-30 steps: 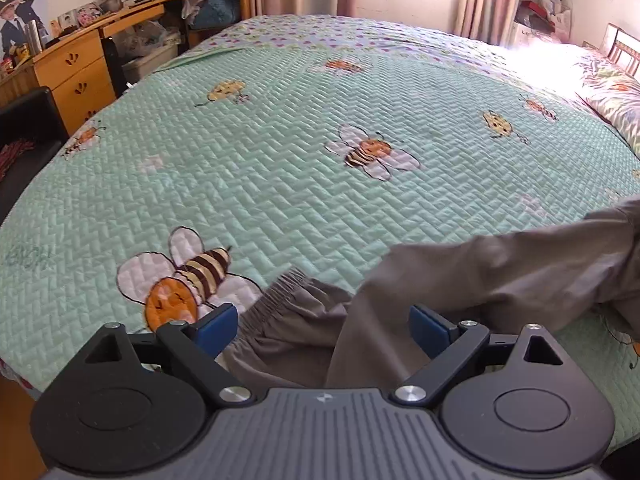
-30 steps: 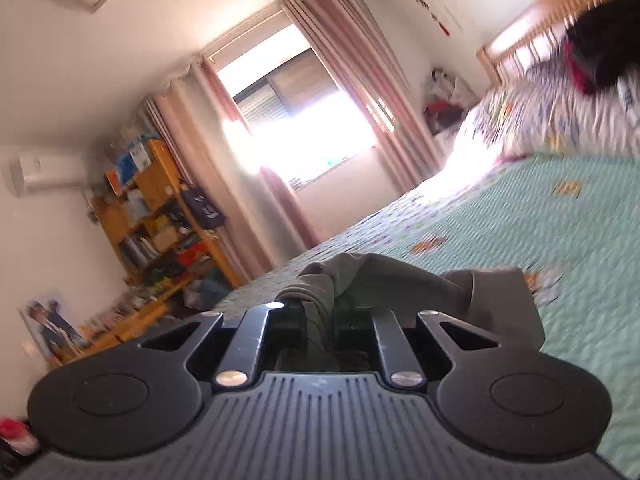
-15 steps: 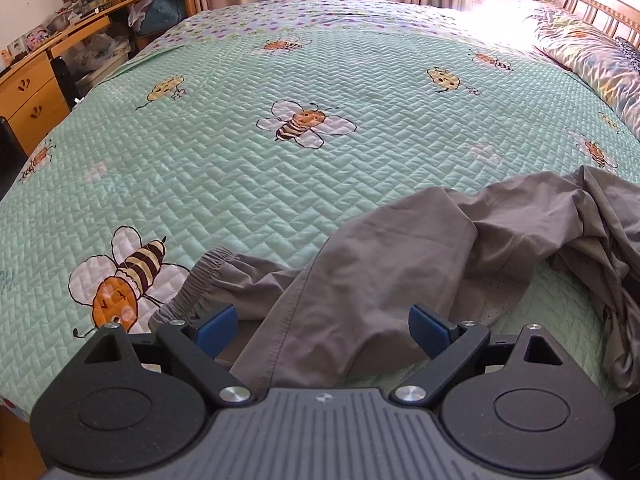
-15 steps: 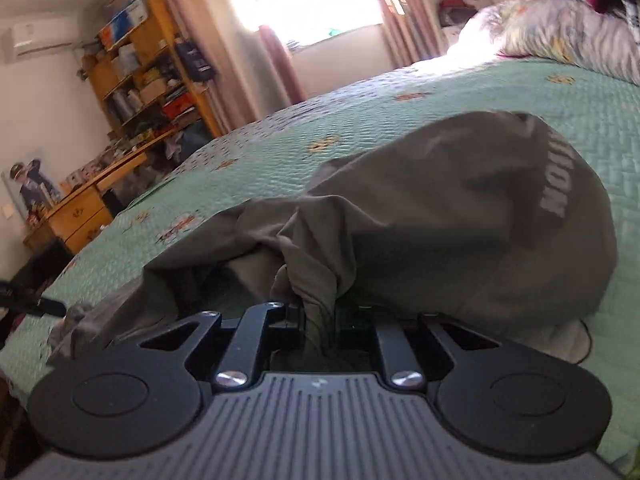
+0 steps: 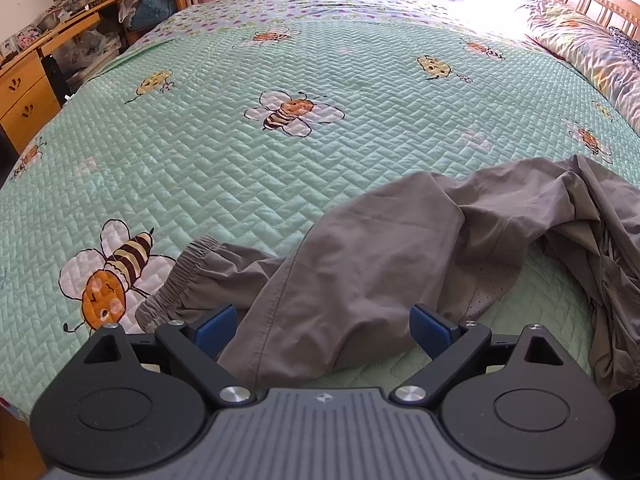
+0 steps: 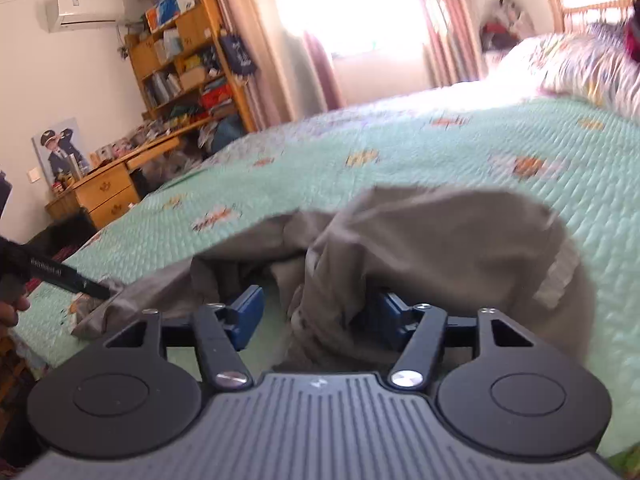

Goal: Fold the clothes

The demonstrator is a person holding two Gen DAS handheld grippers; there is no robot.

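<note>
Now the grey trousers (image 5: 400, 256) lie crumpled on the bed (image 5: 280, 168), long axis running left to right — left tool (image 5: 322, 326) open over a leg, right tool (image 6: 320, 312) just opened, cloth loose between its pads.

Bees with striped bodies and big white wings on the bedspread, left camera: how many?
2: one large bee near the grey trousers' cuff, another bee mid-bed. The trousers may hide more.
</note>
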